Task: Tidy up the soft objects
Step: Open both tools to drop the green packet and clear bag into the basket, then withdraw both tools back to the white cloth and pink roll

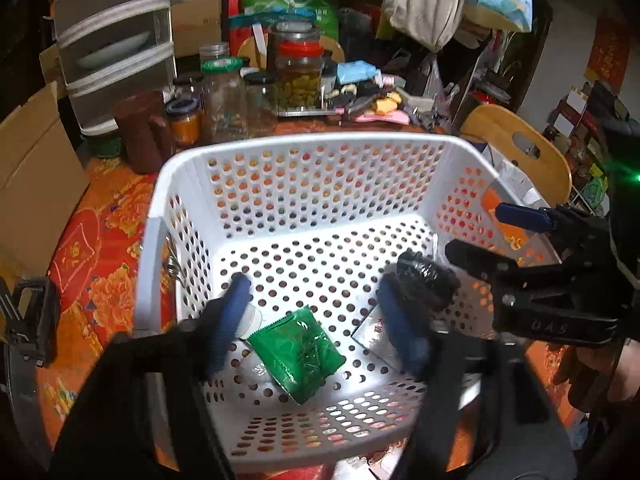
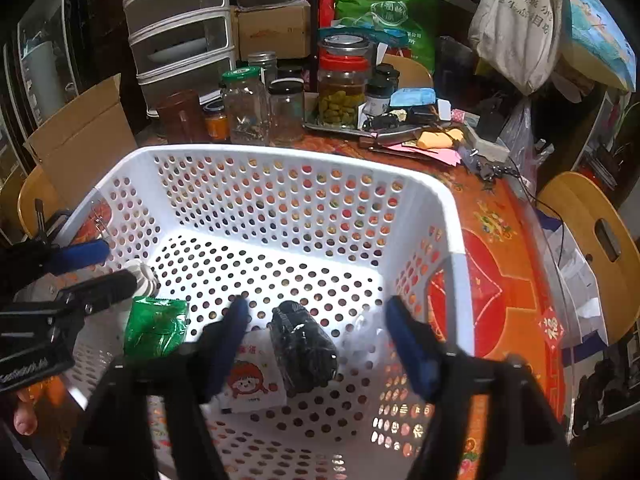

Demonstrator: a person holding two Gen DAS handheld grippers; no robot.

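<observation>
A white perforated basket (image 1: pixel 312 148) (image 2: pixel 280 160) stands on the red patterned table. Inside lie a green foil packet (image 1: pixel 298 354) (image 2: pixel 156 328), a black wrapped bundle (image 1: pixel 426 280) (image 2: pixel 304 346), a white packet with a cartoon face (image 2: pixel 250 380) and a silvery packet (image 1: pixel 374 336). My left gripper (image 1: pixel 316 312) is open and empty above the green packet. My right gripper (image 2: pixel 318 334) is open and empty, straddling the black bundle from above; it also shows in the left wrist view (image 1: pixel 476 232) at the basket's right wall.
Glass jars (image 2: pixel 248 104), a brown jug (image 1: pixel 142 132) and small clutter crowd the table behind the basket. A white drawer unit (image 1: pixel 116 44) and cardboard boxes (image 1: pixel 36 184) stand at back left. A wooden chair (image 2: pixel 592 240) is on the right.
</observation>
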